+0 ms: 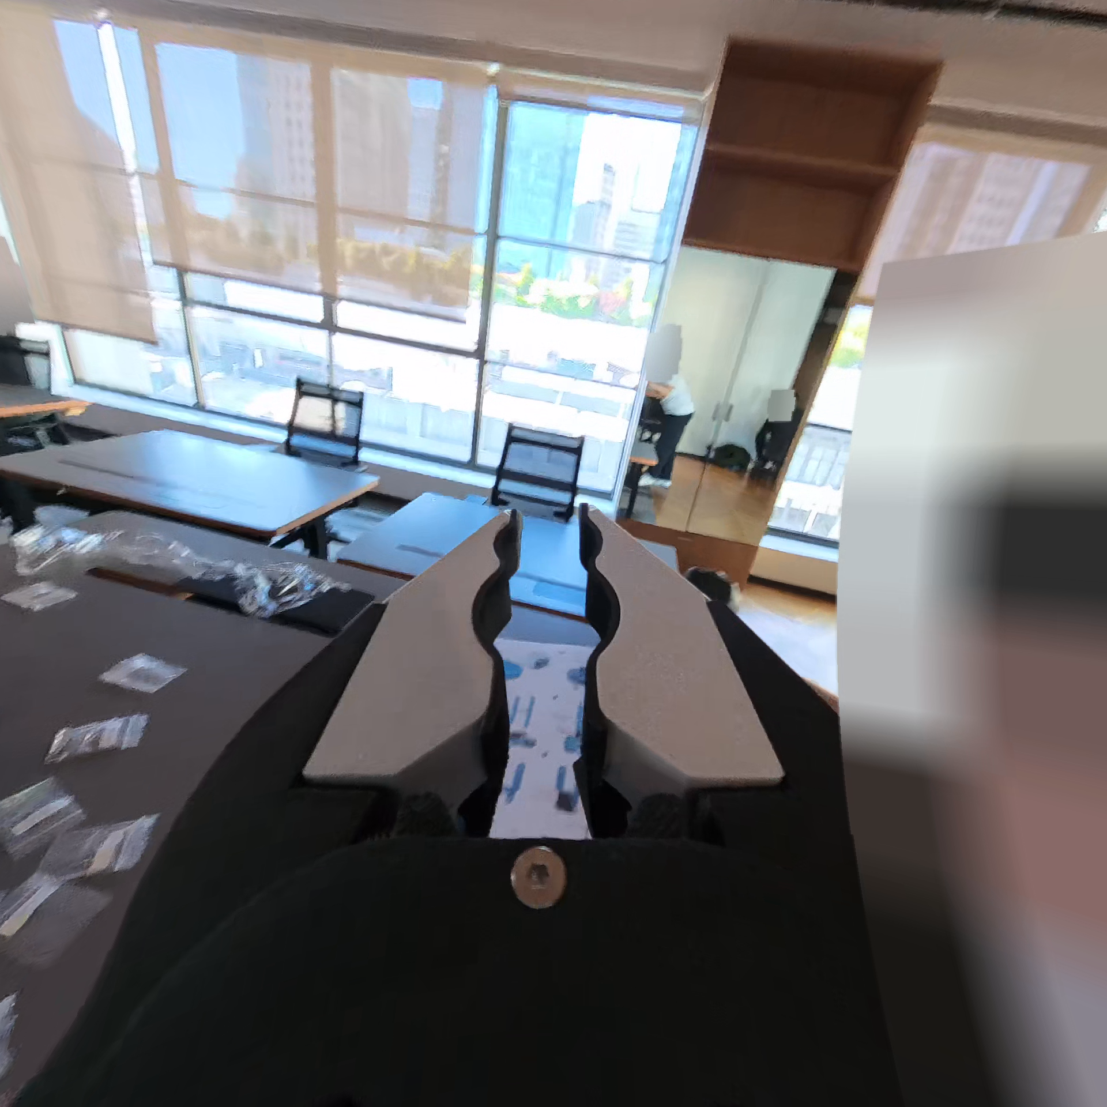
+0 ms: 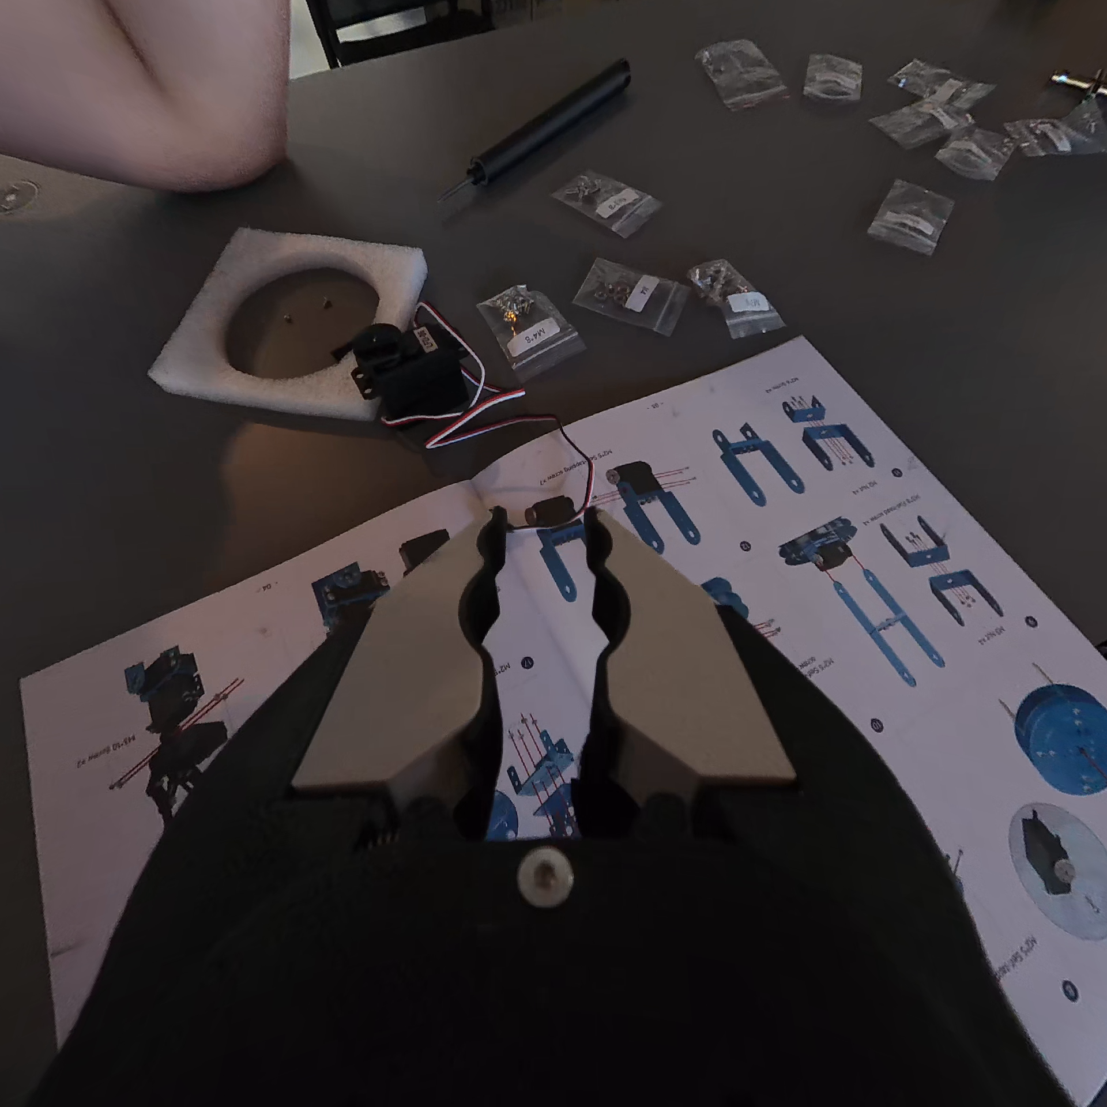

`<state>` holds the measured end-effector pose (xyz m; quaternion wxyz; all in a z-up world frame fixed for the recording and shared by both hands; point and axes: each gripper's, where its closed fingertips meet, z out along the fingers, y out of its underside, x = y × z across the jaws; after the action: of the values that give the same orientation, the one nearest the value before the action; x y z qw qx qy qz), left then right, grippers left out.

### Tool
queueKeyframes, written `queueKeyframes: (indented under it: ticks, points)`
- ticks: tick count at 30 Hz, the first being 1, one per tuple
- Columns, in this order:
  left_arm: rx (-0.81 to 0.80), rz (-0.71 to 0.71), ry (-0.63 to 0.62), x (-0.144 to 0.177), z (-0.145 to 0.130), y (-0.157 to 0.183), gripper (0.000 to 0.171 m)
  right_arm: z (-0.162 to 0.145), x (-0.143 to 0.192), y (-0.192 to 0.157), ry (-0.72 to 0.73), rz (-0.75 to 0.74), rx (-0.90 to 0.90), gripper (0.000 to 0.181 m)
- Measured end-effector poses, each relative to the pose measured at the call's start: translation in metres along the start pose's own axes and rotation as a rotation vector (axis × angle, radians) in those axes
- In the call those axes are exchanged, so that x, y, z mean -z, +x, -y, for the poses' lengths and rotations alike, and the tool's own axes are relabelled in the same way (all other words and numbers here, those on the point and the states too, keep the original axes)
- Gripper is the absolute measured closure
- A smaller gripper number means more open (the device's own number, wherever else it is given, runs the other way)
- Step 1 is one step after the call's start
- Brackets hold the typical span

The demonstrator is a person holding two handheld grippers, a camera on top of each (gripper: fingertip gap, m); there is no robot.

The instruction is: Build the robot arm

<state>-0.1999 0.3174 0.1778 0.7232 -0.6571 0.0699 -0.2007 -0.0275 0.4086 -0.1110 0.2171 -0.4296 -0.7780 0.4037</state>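
Right wrist view: right gripper [image 2: 544, 516], fingers narrowly apart, empty, over white illustrated instruction sheet [image 2: 838, 599], near black servo motor [image 2: 413, 374]; left gripper [image 1: 546, 516] likewise narrow, empty.

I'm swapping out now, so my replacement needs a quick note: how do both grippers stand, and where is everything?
Left gripper: open, empty, raised and pointing across the room toward the windows.
Right gripper: open, empty, over the open instruction booklet, tips at the servo's wire.
Black servo leans on the white foam block. Screwdriver and small hardware bags lie beyond, untouched. An arm rests on the table.
Nothing gripped.
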Motion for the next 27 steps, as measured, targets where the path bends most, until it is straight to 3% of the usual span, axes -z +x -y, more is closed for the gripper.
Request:
queueKeyframes:
  ticks: [3,10,18,27]
  points:
    - [-0.033,0.005,-0.042,0.007,-0.002,-0.006,0.154,0.006,0.000,-0.001,0.018,-0.003,0.007,0.155]
    - [-0.047,0.058,0.007,0.031,0.013,-0.026,0.154,0.018,-0.007,-0.007,0.069,-0.007,0.051,0.155]
    - [-0.018,0.035,-0.014,0.015,0.004,-0.032,0.156,0.029,-0.035,-0.040,0.114,0.128,0.096,0.154]
    - [-0.027,0.011,-0.020,0.015,0.003,-0.025,0.155,0.032,-0.068,-0.069,0.066,0.163,0.186,0.150]
